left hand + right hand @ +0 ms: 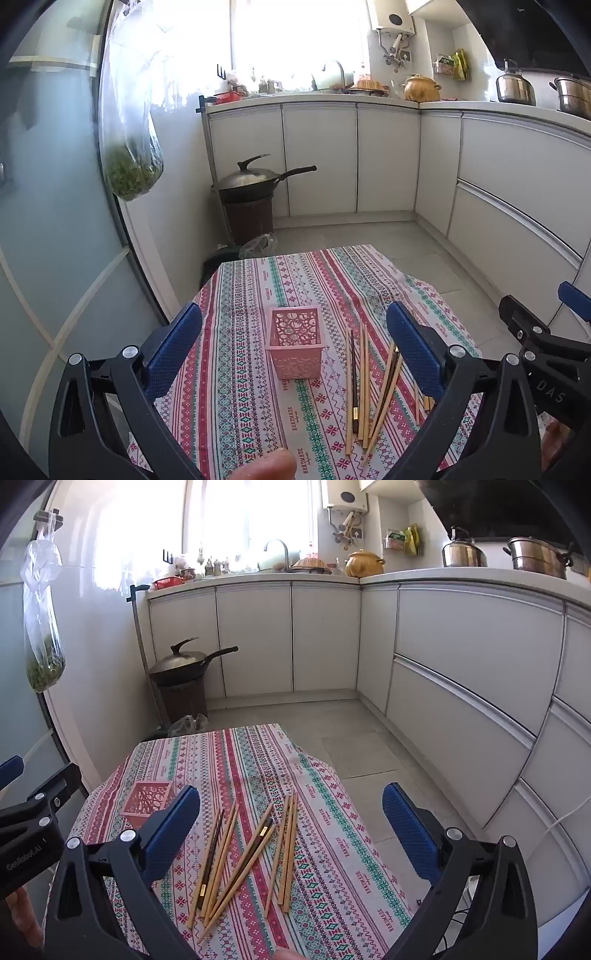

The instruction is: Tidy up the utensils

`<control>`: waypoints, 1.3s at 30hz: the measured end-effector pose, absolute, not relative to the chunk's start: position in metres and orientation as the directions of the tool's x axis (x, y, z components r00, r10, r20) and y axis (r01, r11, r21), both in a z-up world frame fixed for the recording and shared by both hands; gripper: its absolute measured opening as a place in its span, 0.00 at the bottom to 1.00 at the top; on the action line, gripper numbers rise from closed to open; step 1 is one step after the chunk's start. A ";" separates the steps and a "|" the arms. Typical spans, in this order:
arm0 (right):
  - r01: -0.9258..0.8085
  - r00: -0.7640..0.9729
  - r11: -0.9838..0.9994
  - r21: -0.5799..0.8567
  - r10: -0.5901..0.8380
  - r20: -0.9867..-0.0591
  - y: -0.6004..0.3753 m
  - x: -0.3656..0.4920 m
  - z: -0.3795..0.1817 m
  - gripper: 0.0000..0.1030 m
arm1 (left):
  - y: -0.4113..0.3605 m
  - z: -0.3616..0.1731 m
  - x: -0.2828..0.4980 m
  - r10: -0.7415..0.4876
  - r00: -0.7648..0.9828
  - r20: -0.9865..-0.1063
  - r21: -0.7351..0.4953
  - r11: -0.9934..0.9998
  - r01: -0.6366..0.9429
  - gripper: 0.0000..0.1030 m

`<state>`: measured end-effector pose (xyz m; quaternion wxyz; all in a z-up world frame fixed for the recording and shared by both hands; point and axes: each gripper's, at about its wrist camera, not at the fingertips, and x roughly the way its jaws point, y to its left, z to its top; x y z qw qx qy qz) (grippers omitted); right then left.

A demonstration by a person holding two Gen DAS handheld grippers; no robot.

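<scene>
A pink perforated utensil basket (pixel 295 343) stands upright and empty on the patterned tablecloth (pixel 243 369); the right wrist view shows it (pixel 147 801) at the left, partly behind a finger. Several chopsticks (pixel 364 387), mostly light wood with a couple of dark ones, lie loose to the right of the basket, and they also show in the right wrist view (pixel 243 860). My left gripper (pixel 295 350) is open above the table, with the basket between its fingers. My right gripper (pixel 291 834) is open above the chopsticks. Both are empty.
The small table stands in a kitchen with white cabinets (pixel 461 686) ahead and to the right. A wok (pixel 255 181) sits on a dark bin by the left wall. A bag of greens (pixel 129 155) hangs at the left. The table's far edge (pixel 303 254) drops to tiled floor.
</scene>
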<state>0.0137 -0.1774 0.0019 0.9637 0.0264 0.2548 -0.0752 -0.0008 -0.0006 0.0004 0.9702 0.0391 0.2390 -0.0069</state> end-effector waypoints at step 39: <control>0.170 0.849 0.985 0.027 -0.132 -0.512 -0.178 0.016 -0.002 0.94 | -0.008 -0.009 0.000 0.000 0.875 -0.483 0.086 0.995 0.047 0.93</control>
